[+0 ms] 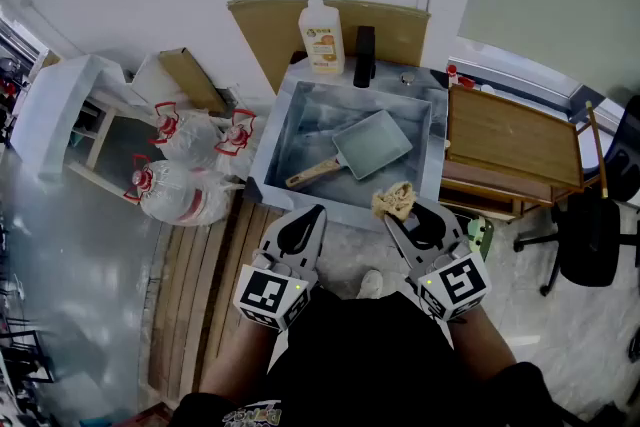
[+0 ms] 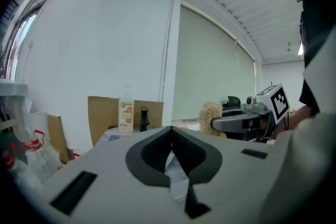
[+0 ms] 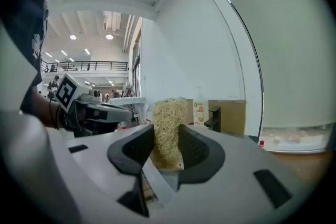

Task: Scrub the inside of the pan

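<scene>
A rectangular grey pan (image 1: 372,142) with a wooden handle (image 1: 312,174) lies in a steel sink (image 1: 283,130), seen in the head view. My right gripper (image 1: 398,212) is shut on a tan fibrous scrubber (image 1: 394,201), held above the sink's near right rim; in the right gripper view the scrubber (image 3: 168,131) stands pinched between the jaws. My left gripper (image 1: 316,213) is shut with nothing in it, held near the sink's front edge. In the left gripper view the left gripper (image 2: 171,129) has its jaws meeting, and the right gripper with the scrubber (image 2: 210,118) shows to the right.
A soap bottle (image 1: 321,36) and a black tap (image 1: 364,55) stand behind the sink, before a cardboard sheet (image 1: 270,25). A wooden table (image 1: 510,135) is on the right, tied plastic bags (image 1: 180,165) and a white shelf (image 1: 60,110) on the left. A black chair (image 1: 590,235) stands far right.
</scene>
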The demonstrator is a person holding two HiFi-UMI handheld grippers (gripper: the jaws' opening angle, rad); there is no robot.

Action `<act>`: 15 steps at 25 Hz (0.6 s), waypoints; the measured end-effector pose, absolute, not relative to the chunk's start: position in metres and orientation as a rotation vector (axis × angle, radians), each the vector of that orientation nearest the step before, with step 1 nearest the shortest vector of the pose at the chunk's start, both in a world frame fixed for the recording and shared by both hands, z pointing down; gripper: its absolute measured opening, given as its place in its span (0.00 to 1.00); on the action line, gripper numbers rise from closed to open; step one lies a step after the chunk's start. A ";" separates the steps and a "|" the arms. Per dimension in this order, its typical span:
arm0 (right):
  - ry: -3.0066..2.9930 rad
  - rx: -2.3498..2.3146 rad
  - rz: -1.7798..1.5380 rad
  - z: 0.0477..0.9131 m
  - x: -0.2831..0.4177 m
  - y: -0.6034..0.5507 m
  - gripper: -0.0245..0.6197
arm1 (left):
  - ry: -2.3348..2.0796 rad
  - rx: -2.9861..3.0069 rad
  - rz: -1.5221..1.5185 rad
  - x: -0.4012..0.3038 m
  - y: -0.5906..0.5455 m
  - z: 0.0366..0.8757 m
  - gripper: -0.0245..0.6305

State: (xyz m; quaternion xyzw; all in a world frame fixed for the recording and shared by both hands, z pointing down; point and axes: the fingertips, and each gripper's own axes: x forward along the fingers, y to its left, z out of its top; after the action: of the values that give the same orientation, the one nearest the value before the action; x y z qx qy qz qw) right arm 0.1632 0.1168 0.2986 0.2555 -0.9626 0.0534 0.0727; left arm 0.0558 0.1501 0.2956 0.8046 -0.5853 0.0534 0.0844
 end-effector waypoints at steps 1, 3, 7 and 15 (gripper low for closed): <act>-2.892 0.767 0.163 0.298 0.163 0.116 0.27 | -1.747 2.401 0.161 0.055 0.150 0.295 0.05; -2.892 0.767 0.165 0.297 0.163 0.115 0.27 | -1.751 2.402 0.163 0.055 0.149 0.295 0.05; -2.905 0.753 0.109 0.294 0.162 0.113 0.27 | -1.754 2.396 0.165 0.055 0.146 0.295 0.05; -2.923 0.709 0.057 0.293 0.159 0.110 0.27 | -1.757 2.377 0.198 0.057 0.141 0.299 0.05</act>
State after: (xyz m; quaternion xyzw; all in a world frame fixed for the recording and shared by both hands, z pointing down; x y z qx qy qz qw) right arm 0.1591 0.1104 0.2931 0.2353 -0.9694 0.0190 0.0667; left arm 0.0574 0.1411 0.2988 0.7992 -0.5907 0.0666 0.0894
